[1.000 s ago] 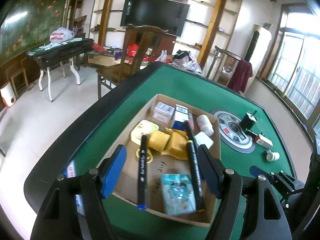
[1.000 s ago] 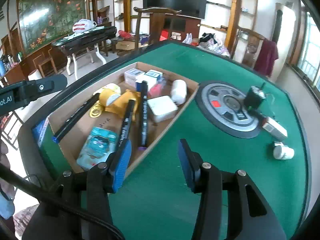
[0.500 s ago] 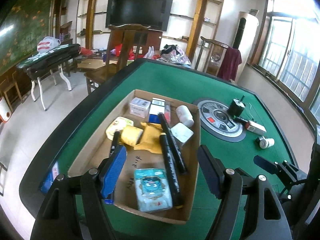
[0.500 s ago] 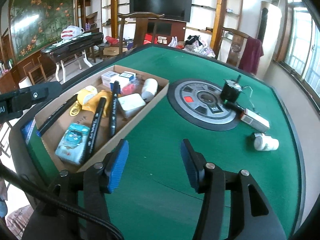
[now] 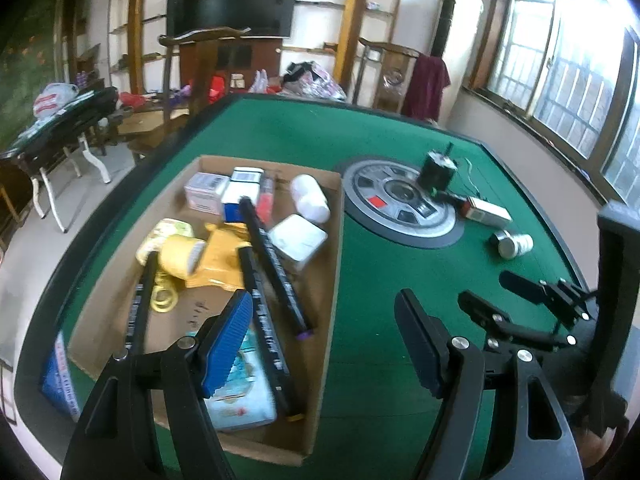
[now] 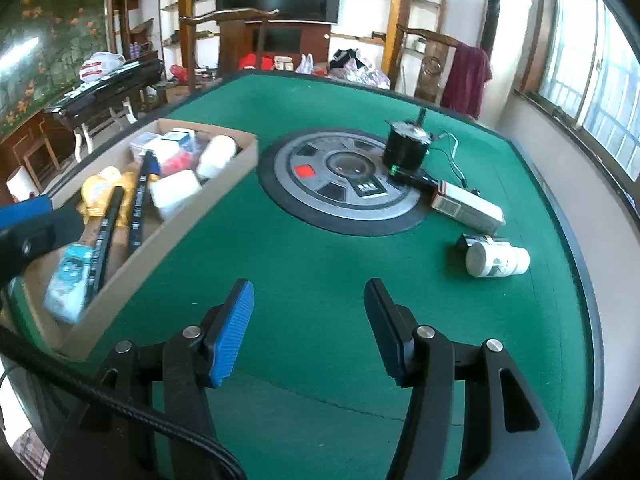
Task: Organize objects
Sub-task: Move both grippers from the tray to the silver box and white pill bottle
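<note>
Both views have swung rightward across the green table [image 6: 320,248], where the left gripper [image 5: 324,344] and right gripper [image 6: 308,324] hover spread and empty, cardboard box [image 5: 328,280] left, white bottle [image 6: 498,261] lying right.

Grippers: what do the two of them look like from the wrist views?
Both the left gripper and right gripper have black angular frames with silver bolts and ribbed blue fingertip pads. A black cable crosses the right wrist view's lower left.
</note>
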### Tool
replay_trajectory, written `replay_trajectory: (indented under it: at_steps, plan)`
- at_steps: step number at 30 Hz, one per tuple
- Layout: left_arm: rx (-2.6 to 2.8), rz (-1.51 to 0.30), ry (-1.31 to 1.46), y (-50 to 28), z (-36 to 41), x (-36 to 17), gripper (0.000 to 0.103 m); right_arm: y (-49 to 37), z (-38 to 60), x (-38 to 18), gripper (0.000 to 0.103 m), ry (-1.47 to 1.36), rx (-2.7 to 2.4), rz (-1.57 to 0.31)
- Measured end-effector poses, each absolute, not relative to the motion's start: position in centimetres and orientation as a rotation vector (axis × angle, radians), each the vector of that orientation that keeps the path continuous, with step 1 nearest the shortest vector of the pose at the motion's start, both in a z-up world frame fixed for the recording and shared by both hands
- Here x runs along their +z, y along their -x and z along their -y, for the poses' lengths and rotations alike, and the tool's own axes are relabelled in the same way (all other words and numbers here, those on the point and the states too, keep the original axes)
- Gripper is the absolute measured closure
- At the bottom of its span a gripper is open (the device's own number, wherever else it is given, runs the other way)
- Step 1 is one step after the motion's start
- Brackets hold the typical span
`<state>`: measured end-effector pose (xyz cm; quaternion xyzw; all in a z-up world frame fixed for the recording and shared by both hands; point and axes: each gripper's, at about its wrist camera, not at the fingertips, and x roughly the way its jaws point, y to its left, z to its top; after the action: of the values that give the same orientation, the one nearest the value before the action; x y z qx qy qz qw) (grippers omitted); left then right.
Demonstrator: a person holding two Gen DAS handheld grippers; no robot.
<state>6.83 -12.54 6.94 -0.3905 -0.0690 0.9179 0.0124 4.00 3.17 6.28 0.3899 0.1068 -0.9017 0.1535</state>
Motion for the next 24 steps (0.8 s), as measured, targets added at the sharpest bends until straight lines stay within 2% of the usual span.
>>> replay_trajectory:
  at_steps: [4, 6, 10, 14, 16, 24]
  plan:
    - [2.803, 0.187, 1.236, -6.2, 11.2, 6.4, 0.035, -2.8, -4.1, 6.2, 0.047, -1.138, -2.594, -0.322]
    - [2.778, 0.175, 1.234, -5.9, 10.6, 6.2, 0.035, -1.2, -5.9, 6.9, 0.047, -1.161, -2.605, -0.261]
    - [2.719, 0.172, 1.235, -5.6, 9.8, 5.6, 0.035, 3.2, -11.9, 8.1, 0.047, -1.217, -2.663, -0.003]
    - [2.659, 0.168, 1.246, -5.3, 9.1, 5.0, 0.035, 8.2, -19.5, 7.6, 0.047, -1.219, -2.589, 0.426]
    - [2.632, 0.163, 1.249, -5.1, 8.8, 4.7, 0.035, 10.2, -21.9, 6.6, 0.047, -1.233, -2.552, 0.566]
    - [2.571, 0.158, 1.276, -4.6, 8.2, 3.5, 0.035, 16.6, -23.9, 4.4, 0.047, -1.303, -2.58, 0.655]
